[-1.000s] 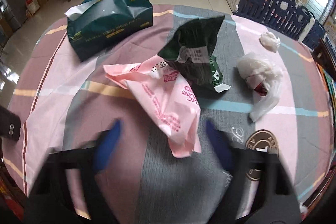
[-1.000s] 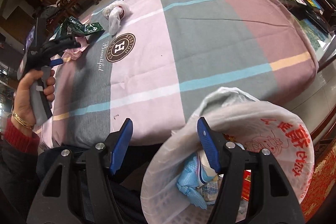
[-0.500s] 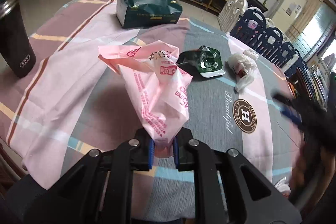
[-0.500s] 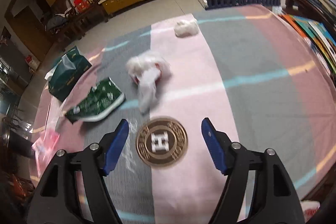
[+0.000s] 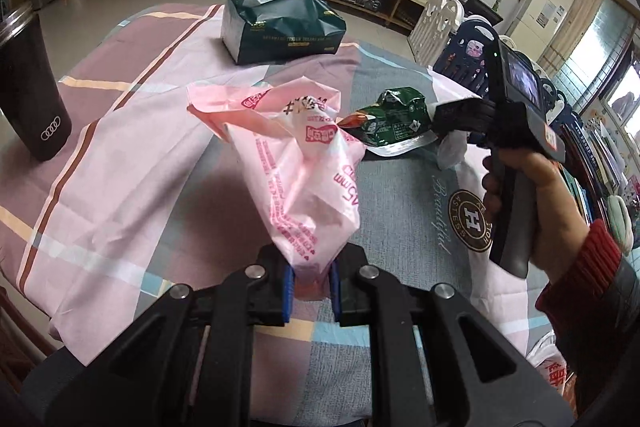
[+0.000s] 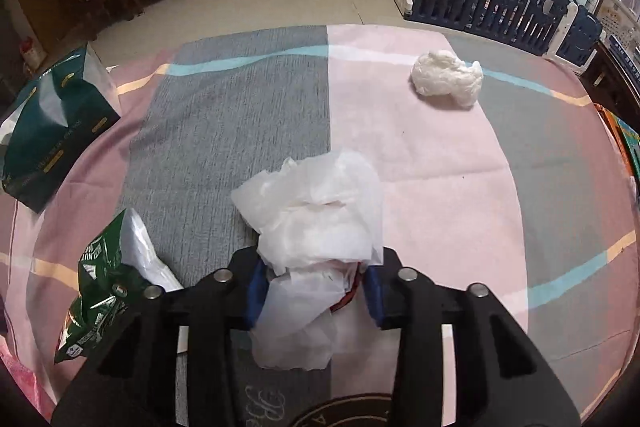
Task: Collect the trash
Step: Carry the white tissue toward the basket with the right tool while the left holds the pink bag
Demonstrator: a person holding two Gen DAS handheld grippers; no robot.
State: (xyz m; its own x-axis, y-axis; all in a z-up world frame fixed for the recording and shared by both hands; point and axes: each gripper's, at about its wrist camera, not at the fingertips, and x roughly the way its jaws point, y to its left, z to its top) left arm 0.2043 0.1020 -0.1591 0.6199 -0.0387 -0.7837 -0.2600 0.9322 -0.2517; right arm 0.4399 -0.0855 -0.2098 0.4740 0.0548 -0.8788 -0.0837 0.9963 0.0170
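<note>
Left wrist view: the left gripper [image 5: 311,286] is clamped tight on the bottom corner of a pink plastic bag [image 5: 298,163], which stands up off the checked tablecloth [image 5: 120,155] and blocks much of the middle of the table. Behind the bag lies a crumpled green snack wrapper [image 5: 394,121], and farther back a dark green tissue box [image 5: 282,25]. A black tumbler [image 5: 28,95] stands at the left edge. On the right, a hand [image 5: 528,187] in a red cuff holds the other gripper's handle, its fingers reaching in just past the green wrapper.

Right wrist view: the right gripper [image 6: 316,293] has a crumpled white plastic bag [image 6: 316,227] between its blue pads, something red showing inside, and its jaws are closing; the pads look to be against the plastic on both sides. The green snack wrapper [image 6: 102,285] lies just to the left, the tissue box [image 6: 52,131] farther left. A white tissue wad [image 6: 446,78] sits well apart, up on the pink band to the right.
</note>
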